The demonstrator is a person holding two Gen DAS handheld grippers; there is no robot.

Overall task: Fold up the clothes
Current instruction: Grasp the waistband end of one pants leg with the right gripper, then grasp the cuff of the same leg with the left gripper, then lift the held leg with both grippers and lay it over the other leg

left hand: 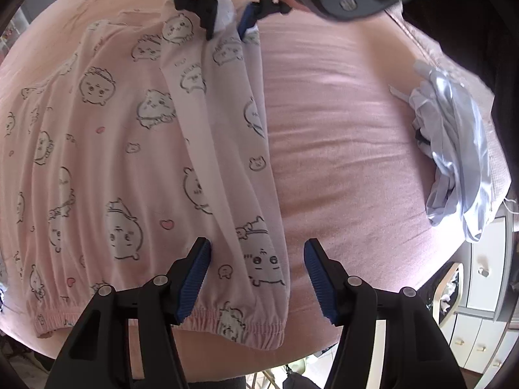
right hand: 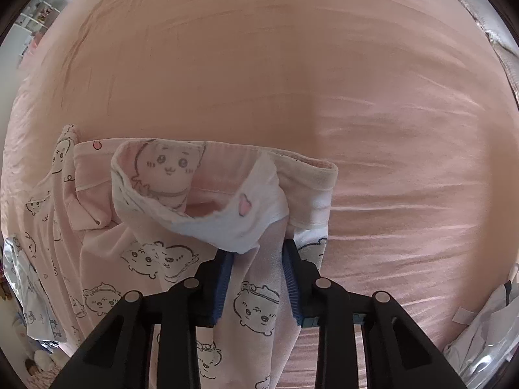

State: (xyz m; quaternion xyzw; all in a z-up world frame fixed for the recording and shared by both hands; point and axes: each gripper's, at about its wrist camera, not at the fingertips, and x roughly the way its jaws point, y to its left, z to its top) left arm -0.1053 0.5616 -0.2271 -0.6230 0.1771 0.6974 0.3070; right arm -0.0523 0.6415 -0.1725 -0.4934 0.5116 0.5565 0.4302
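Observation:
A pink pajama garment (left hand: 107, 149) printed with cartoon animals lies spread on the pink bed sheet (left hand: 340, 129). Its right side is folded over into a long strip, and its elastic hem is nearest to me. My left gripper (left hand: 258, 278) is open just above that strip near the hem, one finger on each side and nothing gripped. At the far end, my right gripper (left hand: 227, 13) pinches the garment's upper edge. In the right wrist view my right gripper (right hand: 258, 278) is shut on a bunch of the pink garment (right hand: 155, 259) just below its collar (right hand: 194, 178).
A crumpled light blue satin garment (left hand: 454, 155) lies at the right edge of the bed, also visible as the pale cloth (right hand: 486, 334). White drawers (left hand: 483, 291) stand beyond the bed's corner. A blue printed cloth (right hand: 29, 291) lies at the left. Bare sheet (right hand: 259, 64) stretches ahead.

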